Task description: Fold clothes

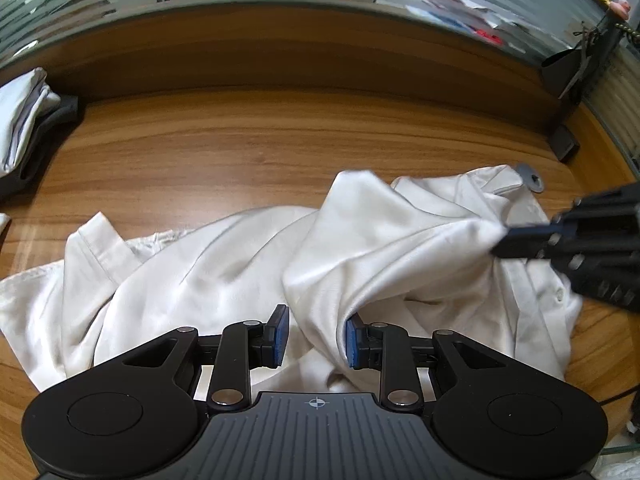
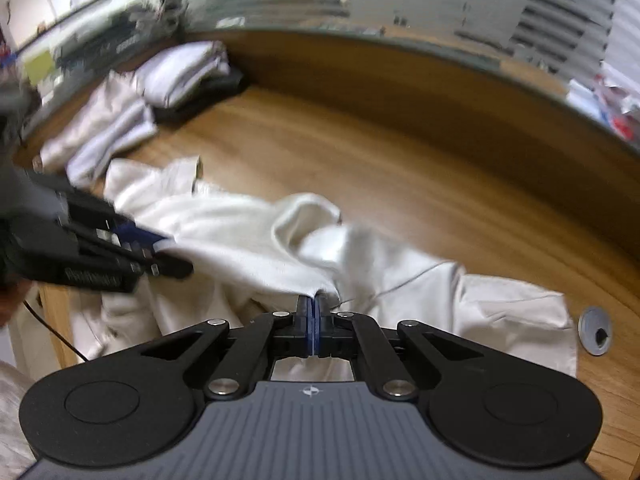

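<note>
Shirt (image 1: 224,264), white and crumpled, lies on our wooden counter (image 1: 240,152), where our right gripper (image 2: 314,320) has its jaws pinched together on a raised fold and our left gripper (image 1: 316,332) stands partly open around another fold (pads not visibly pressing).

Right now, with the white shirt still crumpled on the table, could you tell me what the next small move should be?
Probably close the left gripper on the fold between its pads: the right gripper already pinches the white shirt, the left stands open.
</note>
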`<state>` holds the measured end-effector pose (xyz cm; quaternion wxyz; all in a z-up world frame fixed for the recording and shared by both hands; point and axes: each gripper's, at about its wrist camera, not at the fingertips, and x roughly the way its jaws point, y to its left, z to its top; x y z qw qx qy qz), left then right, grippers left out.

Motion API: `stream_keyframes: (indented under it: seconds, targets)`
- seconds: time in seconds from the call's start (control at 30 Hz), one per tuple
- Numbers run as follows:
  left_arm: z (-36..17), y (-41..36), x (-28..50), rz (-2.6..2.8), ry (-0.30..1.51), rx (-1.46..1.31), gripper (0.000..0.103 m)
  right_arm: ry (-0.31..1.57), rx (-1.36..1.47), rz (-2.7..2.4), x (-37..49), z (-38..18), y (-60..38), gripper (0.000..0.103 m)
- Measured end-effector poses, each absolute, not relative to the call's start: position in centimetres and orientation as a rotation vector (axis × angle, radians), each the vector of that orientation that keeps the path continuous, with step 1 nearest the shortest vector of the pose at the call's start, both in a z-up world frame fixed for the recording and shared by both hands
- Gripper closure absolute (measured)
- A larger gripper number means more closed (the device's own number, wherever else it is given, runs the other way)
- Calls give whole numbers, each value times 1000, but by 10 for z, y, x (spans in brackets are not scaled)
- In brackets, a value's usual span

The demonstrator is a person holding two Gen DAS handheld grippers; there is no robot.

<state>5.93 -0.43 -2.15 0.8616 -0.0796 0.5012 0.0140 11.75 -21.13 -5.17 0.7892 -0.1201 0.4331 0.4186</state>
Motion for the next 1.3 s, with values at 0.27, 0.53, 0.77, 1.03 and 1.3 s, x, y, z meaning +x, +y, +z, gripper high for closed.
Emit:
stream_keyframes:
  seconds: [0.27, 0.53, 0.77, 1.03, 1.3]
  targets:
    - [33, -33, 53, -152, 907, -125, 73, 891, -199, 902, 148, -16, -207, 102]
    - [4, -39, 84, -178, 987, -173, 73, 904, -176, 936, 163, -16, -194, 102]
    - [-37, -34, 109, -67, 1066, -106, 71, 935, -152, 939, 166, -27, -192, 102]
    - [-60, -36, 114, -54, 1145, -97, 70, 997, -112, 940, 170, -49, -190, 102]
    - [-47, -31, 103, -114, 1119, -144, 98, 1026, -89, 880, 183, -63, -190, 98]
